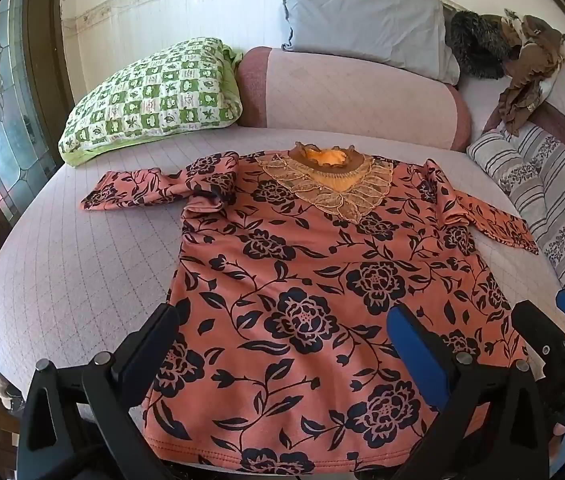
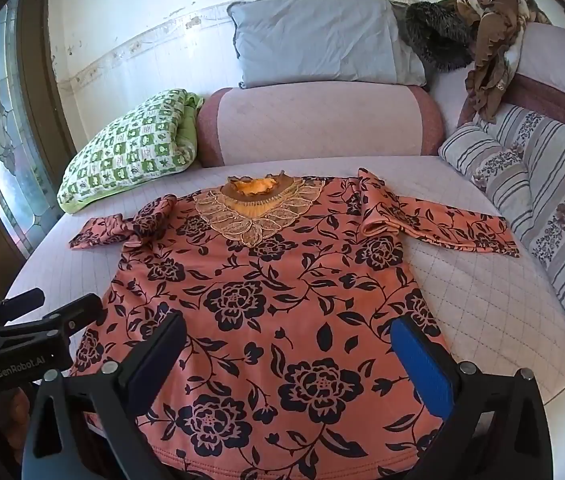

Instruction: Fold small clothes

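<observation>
The hem of the floral blouse (image 1: 322,280) runs under the lower edge of both views, so the very bottom of the garment is partly cut off and partly covered by the gripper bodies. In the left wrist view its far sleeve end is cropped near the striped pillow (image 1: 550,200); whether the cuff touches the pillow is hard to make out.

The blouse lies face up and spread flat on the quilted bed (image 1: 82,260), lace collar (image 1: 330,184) pointing away from the cameras, both sleeves thrown out sideways and each bunched at the shoulder. Beyond the collar sits a pink bolster (image 1: 346,92), with a grey pillow (image 1: 362,16) leaning behind it. To the left of the blouse, near its sleeve but apart from it, lies a green checked pillow (image 1: 150,96). To the right of the grey pillow is a heap of dark and brown cloth (image 1: 514,48), too rumpled to name further. Nothing lies on the blouse itself.

The left gripper (image 1: 288,344) hangs over the hem on the blouse's left half, its fingers spread wide with nothing between them but the fabric below. The right gripper (image 2: 294,356) stands likewise over the right half, fingers wide apart and empty. It seems neither is pressing the cloth, though the fingertips' height above it is unclear.
</observation>
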Demonstrator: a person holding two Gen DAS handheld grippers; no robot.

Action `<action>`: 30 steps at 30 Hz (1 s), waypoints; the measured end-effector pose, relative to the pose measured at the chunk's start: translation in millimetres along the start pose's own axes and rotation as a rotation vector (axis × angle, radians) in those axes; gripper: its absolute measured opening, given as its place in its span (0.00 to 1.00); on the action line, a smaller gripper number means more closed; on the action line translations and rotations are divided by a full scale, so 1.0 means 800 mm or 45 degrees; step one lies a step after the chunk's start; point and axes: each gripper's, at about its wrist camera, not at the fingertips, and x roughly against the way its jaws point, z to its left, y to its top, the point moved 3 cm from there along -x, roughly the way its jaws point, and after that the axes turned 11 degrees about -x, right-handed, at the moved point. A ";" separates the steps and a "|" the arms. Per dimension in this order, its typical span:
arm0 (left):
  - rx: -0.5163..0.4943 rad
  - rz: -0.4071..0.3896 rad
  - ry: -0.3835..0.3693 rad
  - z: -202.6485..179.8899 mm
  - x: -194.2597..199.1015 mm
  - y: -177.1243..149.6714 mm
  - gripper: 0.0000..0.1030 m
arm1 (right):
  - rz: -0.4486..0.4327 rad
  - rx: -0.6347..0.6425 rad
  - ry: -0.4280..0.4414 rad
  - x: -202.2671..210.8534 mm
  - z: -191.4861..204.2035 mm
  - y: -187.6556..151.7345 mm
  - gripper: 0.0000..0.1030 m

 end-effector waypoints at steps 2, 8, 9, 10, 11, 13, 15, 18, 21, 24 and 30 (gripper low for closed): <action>-0.002 0.000 0.003 -0.001 -0.001 0.000 1.00 | 0.012 -0.009 0.004 -0.001 0.001 0.000 1.00; -0.001 0.007 0.004 -0.001 -0.003 -0.002 1.00 | 0.003 -0.005 0.002 0.002 0.001 0.001 1.00; 0.000 0.007 0.004 -0.001 -0.003 -0.002 1.00 | 0.002 -0.010 0.001 0.003 0.000 0.002 1.00; -0.001 0.007 0.004 -0.001 -0.003 -0.003 1.00 | 0.002 -0.011 0.001 0.003 0.000 0.002 1.00; -0.002 0.007 0.003 -0.001 -0.003 -0.002 1.00 | 0.003 -0.011 0.000 0.001 0.000 0.003 1.00; -0.002 0.008 0.004 -0.002 -0.003 -0.002 1.00 | 0.000 -0.013 0.009 0.002 -0.001 0.002 1.00; -0.001 0.008 0.003 -0.002 -0.003 -0.002 1.00 | 0.002 -0.015 0.010 0.004 0.000 0.002 1.00; -0.001 0.007 0.005 -0.002 -0.003 -0.003 1.00 | 0.002 -0.015 0.011 0.004 0.000 0.002 1.00; -0.001 0.007 0.006 -0.002 -0.003 -0.003 1.00 | -0.001 -0.020 0.018 0.004 0.001 0.002 1.00; -0.002 0.008 0.006 -0.003 -0.003 -0.003 1.00 | -0.004 -0.021 0.020 0.004 0.001 0.002 1.00; -0.001 0.009 0.003 -0.003 -0.003 -0.003 1.00 | -0.016 -0.043 0.045 0.006 0.002 0.004 1.00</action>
